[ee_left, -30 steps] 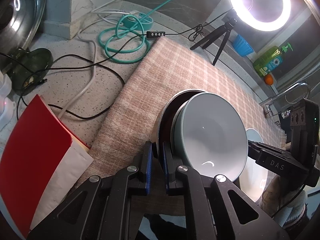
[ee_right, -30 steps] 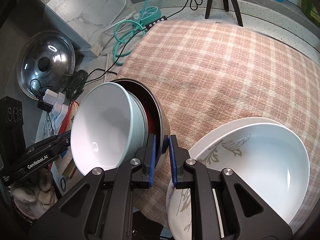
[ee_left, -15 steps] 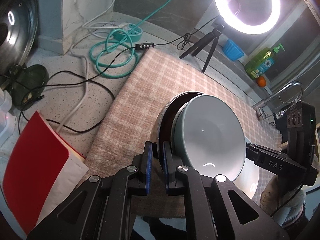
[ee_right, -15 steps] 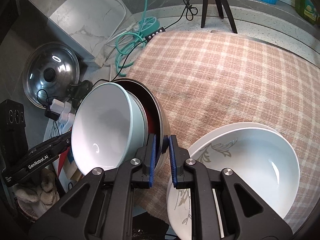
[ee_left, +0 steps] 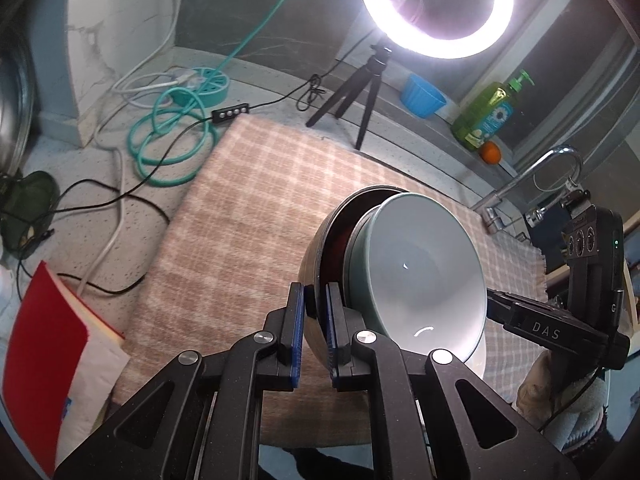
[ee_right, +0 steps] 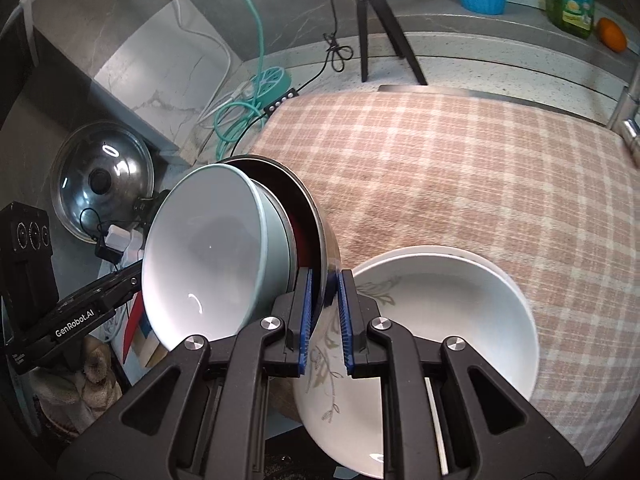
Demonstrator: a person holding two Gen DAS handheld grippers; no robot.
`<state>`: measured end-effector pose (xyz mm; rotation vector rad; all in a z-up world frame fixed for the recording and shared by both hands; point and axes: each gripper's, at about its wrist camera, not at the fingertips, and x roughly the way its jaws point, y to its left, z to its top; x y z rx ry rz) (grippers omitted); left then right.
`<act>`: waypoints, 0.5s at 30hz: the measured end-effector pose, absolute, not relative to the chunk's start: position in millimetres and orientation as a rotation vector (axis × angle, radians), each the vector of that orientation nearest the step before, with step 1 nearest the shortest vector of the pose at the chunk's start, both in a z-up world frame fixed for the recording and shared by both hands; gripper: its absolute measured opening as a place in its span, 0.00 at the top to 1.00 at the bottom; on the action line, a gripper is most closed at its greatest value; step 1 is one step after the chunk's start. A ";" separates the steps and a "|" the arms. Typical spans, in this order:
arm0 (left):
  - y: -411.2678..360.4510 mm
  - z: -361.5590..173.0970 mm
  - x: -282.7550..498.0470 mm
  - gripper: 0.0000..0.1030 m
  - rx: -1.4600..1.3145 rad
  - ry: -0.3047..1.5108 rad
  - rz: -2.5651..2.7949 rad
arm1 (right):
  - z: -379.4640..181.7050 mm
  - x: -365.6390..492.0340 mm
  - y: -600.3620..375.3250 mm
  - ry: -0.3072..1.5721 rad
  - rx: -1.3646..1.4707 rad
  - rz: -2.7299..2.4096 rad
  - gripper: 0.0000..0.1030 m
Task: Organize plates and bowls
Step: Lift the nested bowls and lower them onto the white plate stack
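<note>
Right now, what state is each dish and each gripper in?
Left gripper: shut on metal bowl's rim.
Right gripper: shut on the same rim, opposite side.
Steel metal bowl: lifted, tilted steeply.
Pale green ceramic bowl: nested inside metal bowl, tilted.
White deep bowl: upright, resting on plate.
White leaf-patterned plate: flat on checked cloth.

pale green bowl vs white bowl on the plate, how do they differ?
Colour: the green bowl is pale green outside, the white bowl white. Pose: the green bowl is tipped on edge, the white bowl sits upright. Support: the green bowl nests in a steel bowl gripped by both grippers; the white bowl rests on a leaf-patterned plate. Both are empty, white inside.
</note>
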<state>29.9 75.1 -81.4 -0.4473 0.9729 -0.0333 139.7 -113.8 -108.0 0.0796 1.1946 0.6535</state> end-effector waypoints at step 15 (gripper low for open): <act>6.1 -86.1 46.0 0.92 -0.388 1.023 -0.184 | -101.6 134.3 -198.4 1.188 0.132 0.521 0.87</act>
